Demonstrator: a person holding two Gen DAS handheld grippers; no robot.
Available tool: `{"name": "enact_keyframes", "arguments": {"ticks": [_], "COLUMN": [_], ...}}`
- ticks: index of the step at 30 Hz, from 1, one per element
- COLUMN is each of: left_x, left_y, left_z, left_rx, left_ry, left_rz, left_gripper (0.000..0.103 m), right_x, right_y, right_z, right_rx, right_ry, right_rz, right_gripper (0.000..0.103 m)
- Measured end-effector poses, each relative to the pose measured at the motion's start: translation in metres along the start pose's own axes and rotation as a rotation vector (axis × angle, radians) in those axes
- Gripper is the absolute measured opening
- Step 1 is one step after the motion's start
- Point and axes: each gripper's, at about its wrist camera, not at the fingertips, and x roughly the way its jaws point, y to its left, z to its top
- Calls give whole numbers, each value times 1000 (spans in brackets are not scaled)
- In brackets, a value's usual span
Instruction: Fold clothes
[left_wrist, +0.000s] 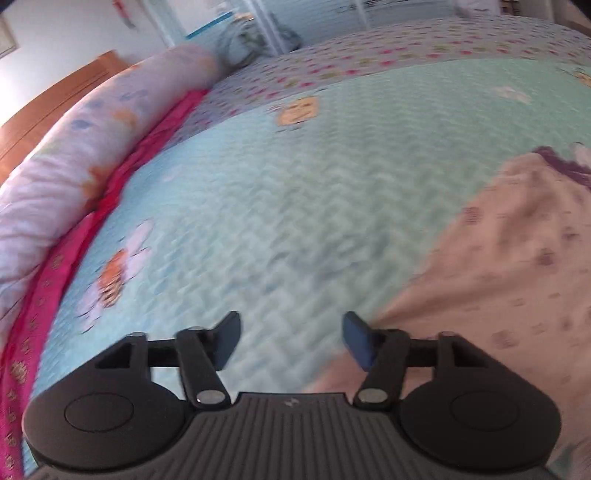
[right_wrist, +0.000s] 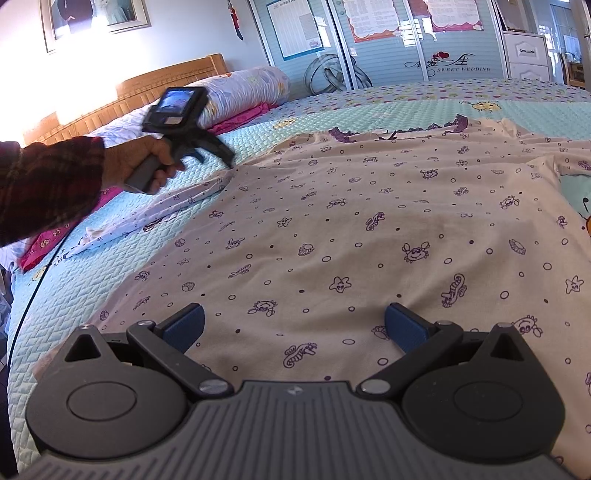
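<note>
Right gripper (right_wrist: 293, 326): jaws spread wide, blue pads clear of each other, nothing between them. It hovers just above the near hem of the shirt (right_wrist: 369, 229) – a cream garment printed with purple crabs, seahorses and starfish – which lies spread flat on the bedspread (right_wrist: 66, 295), running ahead of the tool toward the purple-trimmed neckline at the far end.

Left gripper (left_wrist: 291, 341): jaws partly apart, nothing held. In its own blurred view only pale blue quilting shows between the pads, with the shirt's edge just to the right of the right-hand pad. Seen from the right wrist, this tool sits ahead and to the left, carried by a hand (right_wrist: 147, 162) in a dark plaid sleeve (right_wrist: 48, 184), its tips close to the shirt's left shoulder; contact with the cloth cannot be told. A sleeve of the shirt trails back from that point along the left side of the body.

Further ahead and left – a magenta cloth (left_wrist: 74, 243), then a rolled floral quilt (right_wrist: 240, 92) against the wooden headboard (right_wrist: 170, 85). Beyond the bed stand wardrobe doors (right_wrist: 388, 48) with posters.
</note>
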Motion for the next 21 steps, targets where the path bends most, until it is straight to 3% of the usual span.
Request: {"name": "enact_keyframes", "arguments": {"ticks": [4,7,14,21], "left_x": [-30,-40,-38,-29], "left_y": [57,85,99,98], "left_z": [-24,-52,-100,-125], "left_rx": [-31,-12,40,72], "left_ry": [-20,25,64,94], "left_rz": [-56,-90,-72,-135], "left_gripper": [55,55,55,55], "right_x": [-1,-1,-2,-2], "right_y": [-2,-2,-2,-1], "right_z": [0,0,0,0], "right_rx": [5,4,0,-7], "right_ry": [-2,-1,1,3], "right_rz": [4,3,0,-6], "right_gripper": [103,103,103,103]}}
